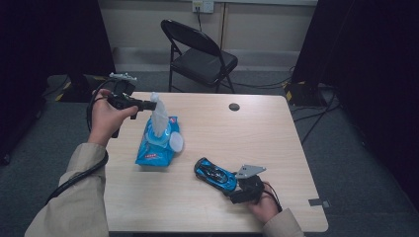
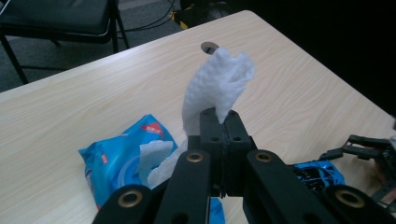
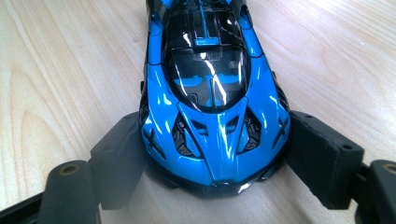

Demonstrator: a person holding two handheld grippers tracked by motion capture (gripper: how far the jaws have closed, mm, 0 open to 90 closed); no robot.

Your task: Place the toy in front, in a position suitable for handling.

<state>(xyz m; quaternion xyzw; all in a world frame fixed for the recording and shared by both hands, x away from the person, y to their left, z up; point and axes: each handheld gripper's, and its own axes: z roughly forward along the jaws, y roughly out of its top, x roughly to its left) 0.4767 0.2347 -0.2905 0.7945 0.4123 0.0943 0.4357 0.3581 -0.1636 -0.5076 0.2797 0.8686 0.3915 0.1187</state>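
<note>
Left hand-held gripper [image 1: 148, 104] raised over the surface's far left corner, jaws pressed together on the top of a white wet wipe [image 1: 159, 118]; in the left gripper view the same hand-held gripper [image 2: 225, 122] pinches the wipe [image 2: 212, 88], whose free upper end stands crumpled above the jaw tips. Wipe hangs down in a long strip to the blue wipe pack [image 1: 157, 144], lower end still inside the pack's round opening. Pack lies flat near the surface's left edge, toward the far half, lid flap open beside the opening; in the left gripper view the pack [image 2: 116, 156] sits below and left of the jaws, with a second bit of wipe showing at its opening. Right hand-held gripper [image 1: 236, 186] low at the surface's near edge, right of centre, jaws set around one end of a blue toy car [image 1: 215, 174]. In the right gripper view that hand-held gripper [image 3: 212, 158] has one pad on each side of the car [image 3: 210, 93], both pads against the bodywork, so it grips the car; car rests on its wheels on the surface [image 3: 56, 70], pointing away from the jaws. From above the car lies slantwise, its far end toward the pack, the two well apart. Behind the surface's far edge, a black folding chair [image 1: 200, 54] on the floor. Small dark round hole [image 1: 234, 106] in the surface near its far edge.
</note>
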